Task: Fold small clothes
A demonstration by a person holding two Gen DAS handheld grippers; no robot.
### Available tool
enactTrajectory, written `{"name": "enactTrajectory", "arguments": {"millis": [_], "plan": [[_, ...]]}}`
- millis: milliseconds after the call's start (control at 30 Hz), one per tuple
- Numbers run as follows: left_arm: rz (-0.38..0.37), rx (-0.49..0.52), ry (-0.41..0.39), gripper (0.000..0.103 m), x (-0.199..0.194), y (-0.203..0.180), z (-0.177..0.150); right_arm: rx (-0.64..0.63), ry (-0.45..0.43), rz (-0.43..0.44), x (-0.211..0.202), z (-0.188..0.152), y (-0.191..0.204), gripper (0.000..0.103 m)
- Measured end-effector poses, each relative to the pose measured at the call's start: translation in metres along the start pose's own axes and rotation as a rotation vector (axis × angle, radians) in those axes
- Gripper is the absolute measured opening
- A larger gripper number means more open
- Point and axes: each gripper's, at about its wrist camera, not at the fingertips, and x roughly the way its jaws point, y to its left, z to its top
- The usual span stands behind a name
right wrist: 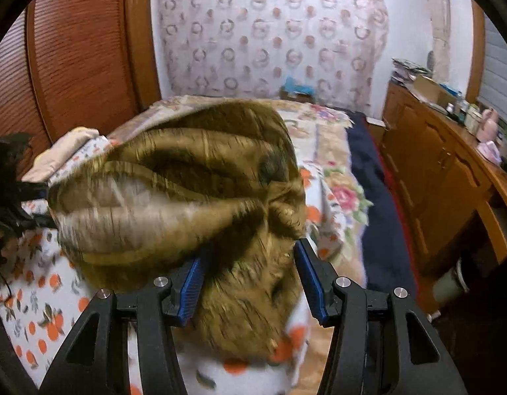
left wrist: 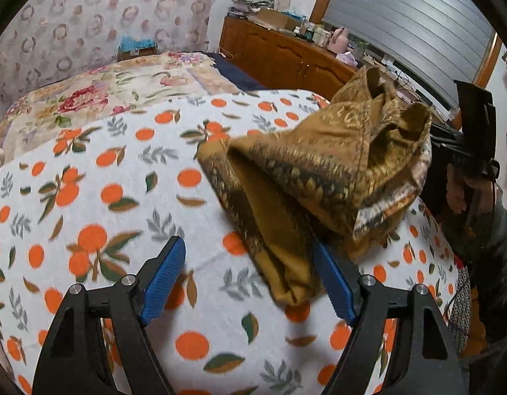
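Both tongs gaping: left tongs [left wrist: 250, 276] beside brown garment [left wrist: 319, 171] hem, right tongs [right wrist: 250, 279] astride it.

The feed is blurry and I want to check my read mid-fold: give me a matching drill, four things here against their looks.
Things:
1. garment
2. blanket
3. cabinet
4. pads

Looks:
A. blue, ribbed
B. white with orange fruit print
C. brown-gold, patterned, bunched up
D. reddish wood, cluttered top

Pairs: 1-C, 2-B, 3-D, 4-A
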Motion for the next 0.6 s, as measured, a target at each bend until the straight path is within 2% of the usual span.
{"name": "enactTrajectory", "arguments": {"millis": [133,167,200,267,367,500,600], "plan": [[-0.015,-0.004,-0.014,0.08,0.007,0.0,0.019,-0.004,-0.043,0.061,0.01,0.018,-0.003,0.055],[-0.014,-0.003,-0.018,0.08,0.009,-0.001,0.025,-0.002,-0.051,0.077,0.013,0.017,-0.008,0.042],[-0.013,0.003,-0.027,0.08,0.011,-0.003,0.031,0.002,-0.057,0.108,0.015,0.02,-0.009,0.023],[-0.011,0.02,-0.05,0.08,0.014,-0.006,0.041,0.016,-0.066,0.129,0.014,0.019,-0.016,0.006],[0.006,0.006,-0.074,0.08,0.019,-0.002,0.054,0.082,-0.095,0.121,0.019,0.018,-0.035,0.003],[0.096,-0.058,-0.126,0.08,0.022,0.015,0.067,0.198,-0.076,-0.008,0.028,0.01,-0.063,0.003],[0.118,-0.108,-0.124,0.08,0.024,0.029,0.068,0.205,-0.035,-0.068,0.032,0.008,-0.062,0.003]]}}
